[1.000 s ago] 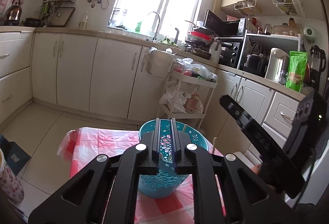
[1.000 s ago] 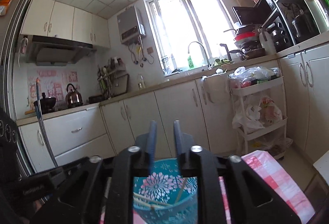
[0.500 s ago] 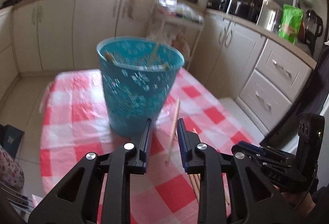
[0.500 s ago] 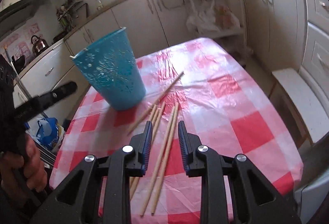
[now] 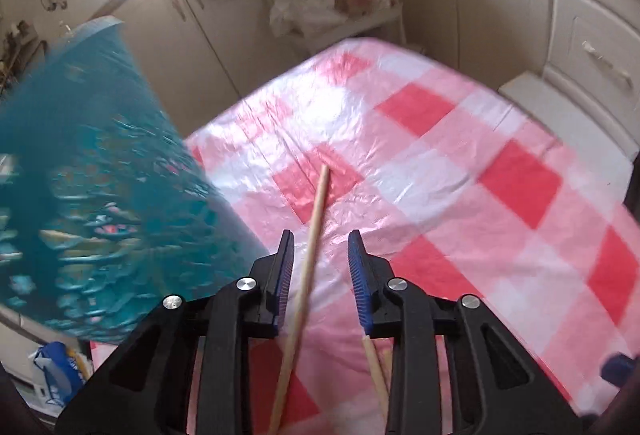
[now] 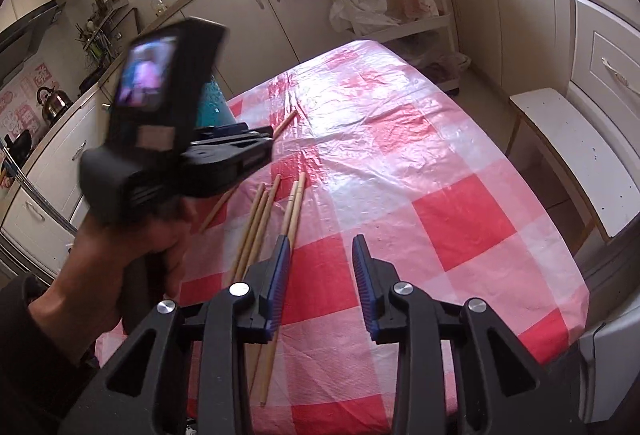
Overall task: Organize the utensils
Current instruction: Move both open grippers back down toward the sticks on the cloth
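Your table (image 6: 460, 195) has open checked cloth right of the sticks, out to its far and right edges; a white bench (image 6: 576, 155) sits just past the right edge. The teal basket (image 5: 92, 195) crowds your left side. Count: six chopsticks (image 6: 256, 227) visible on the cloth, one basket. Your left gripper (image 5: 320, 241) is partly open, jaws just been widening, one chopstick (image 5: 308, 263) lying between them, pads not on it. Your right gripper (image 6: 320, 247) is partly open, also just widened, holding nothing, left finger over the nearest sticks.
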The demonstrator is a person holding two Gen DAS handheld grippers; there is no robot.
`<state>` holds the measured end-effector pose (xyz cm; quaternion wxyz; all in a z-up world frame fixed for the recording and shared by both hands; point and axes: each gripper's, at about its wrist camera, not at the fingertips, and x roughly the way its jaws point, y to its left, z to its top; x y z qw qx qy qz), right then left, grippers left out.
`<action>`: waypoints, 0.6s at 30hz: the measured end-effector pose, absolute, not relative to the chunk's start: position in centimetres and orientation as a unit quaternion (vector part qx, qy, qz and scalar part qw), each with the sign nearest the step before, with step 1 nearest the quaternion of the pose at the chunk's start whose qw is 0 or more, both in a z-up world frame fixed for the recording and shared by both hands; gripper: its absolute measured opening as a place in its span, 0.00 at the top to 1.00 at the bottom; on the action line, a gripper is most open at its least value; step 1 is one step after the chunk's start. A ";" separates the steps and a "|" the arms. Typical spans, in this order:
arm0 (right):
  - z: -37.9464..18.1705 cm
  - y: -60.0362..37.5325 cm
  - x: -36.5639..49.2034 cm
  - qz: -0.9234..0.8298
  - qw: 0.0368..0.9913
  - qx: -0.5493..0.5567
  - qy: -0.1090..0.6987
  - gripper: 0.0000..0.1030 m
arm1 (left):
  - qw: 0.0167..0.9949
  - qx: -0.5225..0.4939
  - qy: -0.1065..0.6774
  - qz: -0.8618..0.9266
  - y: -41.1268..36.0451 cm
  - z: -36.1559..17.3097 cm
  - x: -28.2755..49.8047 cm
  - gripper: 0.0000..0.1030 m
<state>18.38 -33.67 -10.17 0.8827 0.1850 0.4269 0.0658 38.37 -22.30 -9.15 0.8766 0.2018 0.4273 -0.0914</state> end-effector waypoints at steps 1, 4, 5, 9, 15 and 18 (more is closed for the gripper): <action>-10.3 -33.8 18.4 0.066 0.882 0.187 0.427 0.69 | 0.869 0.200 0.444 -0.086 -22.5 -10.0 39.0 0.70; -10.3 -33.9 18.5 0.067 0.881 0.191 0.427 0.69 | 0.867 0.201 0.445 -0.101 -22.9 -9.6 38.6 0.91; -10.3 -33.9 18.6 0.068 0.881 0.193 0.427 0.69 | 0.862 0.198 0.452 -0.118 -23.1 -9.4 38.3 1.00; -10.1 -34.2 18.2 0.067 0.881 0.203 0.421 0.69 | 0.860 0.159 0.447 -0.186 -22.3 -7.1 35.9 1.00; -10.0 -34.0 18.0 0.070 0.881 0.207 0.420 0.68 | 0.888 0.092 0.375 -0.250 -18.8 0.1 31.9 1.00; -10.0 -33.7 18.1 0.073 0.880 0.207 0.421 0.68 | 0.891 0.097 0.365 -0.251 -18.2 2.2 31.5 1.00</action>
